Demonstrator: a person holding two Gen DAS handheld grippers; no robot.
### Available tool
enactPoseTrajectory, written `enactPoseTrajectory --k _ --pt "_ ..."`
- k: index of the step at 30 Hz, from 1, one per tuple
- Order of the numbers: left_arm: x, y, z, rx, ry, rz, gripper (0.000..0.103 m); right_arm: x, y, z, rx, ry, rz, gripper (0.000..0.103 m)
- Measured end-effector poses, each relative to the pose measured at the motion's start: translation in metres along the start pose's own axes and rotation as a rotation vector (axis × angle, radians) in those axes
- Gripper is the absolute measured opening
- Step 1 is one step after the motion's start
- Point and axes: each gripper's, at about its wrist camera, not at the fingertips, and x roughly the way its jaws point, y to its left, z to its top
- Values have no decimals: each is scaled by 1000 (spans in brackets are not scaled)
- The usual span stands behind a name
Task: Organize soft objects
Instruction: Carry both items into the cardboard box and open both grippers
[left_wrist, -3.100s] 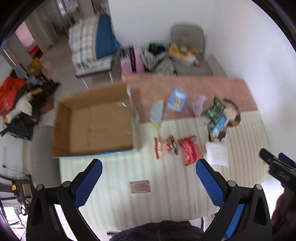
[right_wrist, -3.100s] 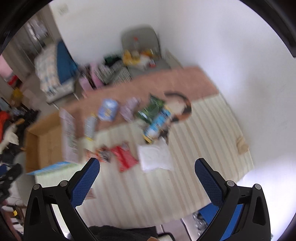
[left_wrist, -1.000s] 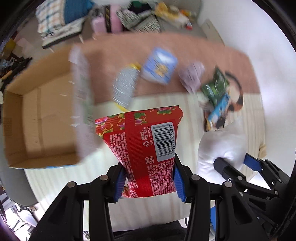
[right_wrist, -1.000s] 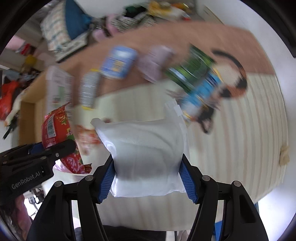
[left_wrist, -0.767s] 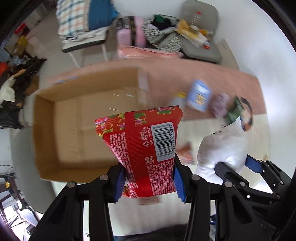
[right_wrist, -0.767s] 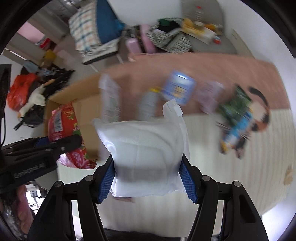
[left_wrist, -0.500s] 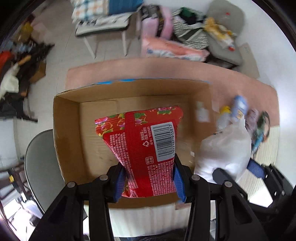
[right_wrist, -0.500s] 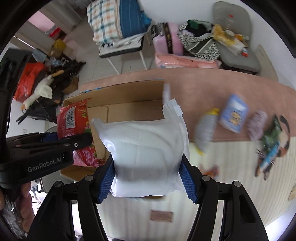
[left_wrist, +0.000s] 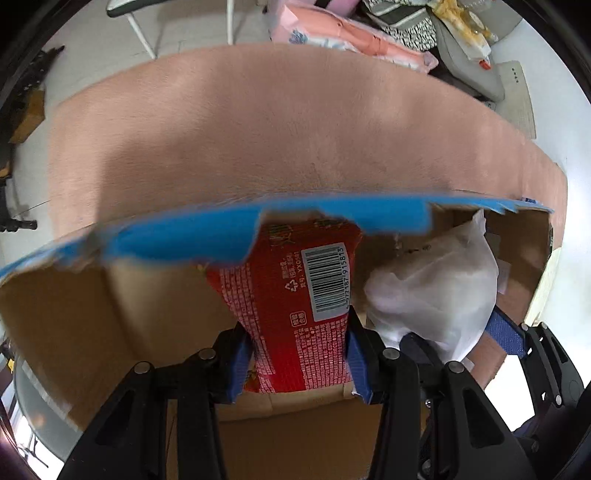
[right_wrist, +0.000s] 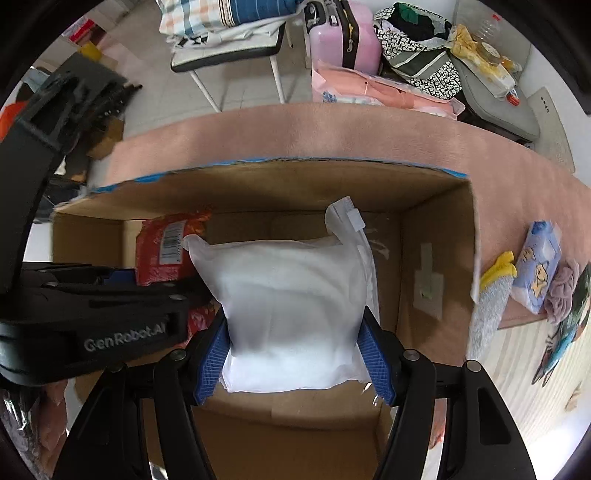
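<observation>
My left gripper (left_wrist: 297, 363) is shut on a red snack bag (left_wrist: 295, 295) with a barcode and holds it inside the open cardboard box (left_wrist: 92, 295). My right gripper (right_wrist: 297, 363) is shut on a white soft pack (right_wrist: 291, 314) and holds it inside the same box (right_wrist: 436, 251). The white pack also shows in the left wrist view (left_wrist: 436, 291), right of the red bag. The red bag shows in the right wrist view (right_wrist: 162, 251), left of the white pack.
The box sits on a pink blanket (right_wrist: 332, 129). Right of the box lie a grey-and-yellow pack (right_wrist: 491, 295), a blue pack (right_wrist: 535, 269), a mauve bundle (right_wrist: 561, 291) and more packets. A chair (right_wrist: 229, 48), a pink suitcase (right_wrist: 343, 40) and clutter stand beyond the bed.
Both grippers have moved left over the box and lowered into it, each still holding its item. The box walls now fill both views.
</observation>
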Motion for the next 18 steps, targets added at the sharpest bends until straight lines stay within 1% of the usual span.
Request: enactPoseTrajectory --k 2,4,7,8,9,10,11,12,13,14,16,18 --pt "3 1 -1 3 9 -13 41 8 0 5 -6 8 -14 69" --pt "6 2 -1 -10 18 -12 42 13 -3 7 1 16 -16 70" --pt "3 4 -5 -30 28 -18 43 18 -7 10 4 40 -4 75" --pt "-4 3 -10 -33 16 -11 44 16 -10 10 17 42 9 78" --pt "-8 4 -9 -35 5 -7 54 14 -11 10 23 39 11 81" --pt "-15 5 -13 -35 -15 -5 67 11 -11 10 24 33 11 85" --pt "-26 4 -21 -32 -40 -4 73 4 -12 9 27 21 17 90" --pt "-35 3 -27 -29 -63 2 80 -3 -13 7 32 12 19 93" --pt "-42 2 -32 -27 -80 9 90 -8 -14 5 33 8 22 95" --pt "-51 2 -40 -24 -107 23 93 -16 -15 2 33 3 31 98" --pt "-70 5 -61 -17 -163 47 98 -29 -15 -7 26 -14 22 103" --pt "-85 5 -85 -24 -217 62 100 -39 -15 -14 18 -31 7 103"
